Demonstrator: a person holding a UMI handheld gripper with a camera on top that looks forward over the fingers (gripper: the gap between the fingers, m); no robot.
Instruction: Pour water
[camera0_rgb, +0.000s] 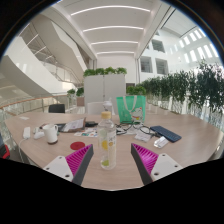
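A clear plastic bottle (106, 141) with a pale cap and a yellow-green label stands upright on the wooden table (110, 172), just ahead of my fingers and in line with the gap between them. My gripper (112, 159) is open, and its magenta pads (80, 157) sit wide apart on either side, clear of the bottle. A white cup (51, 134) stands on the table to the left, beyond the left finger. A clear glass (137, 118) stands further back to the right of the bottle.
A teal bag (130, 108) and a dark tablet (166, 133) lie on the right of the table. Papers (72, 126) and small items lie at the left. Chairs, a green plant wall and an open atrium stand behind.
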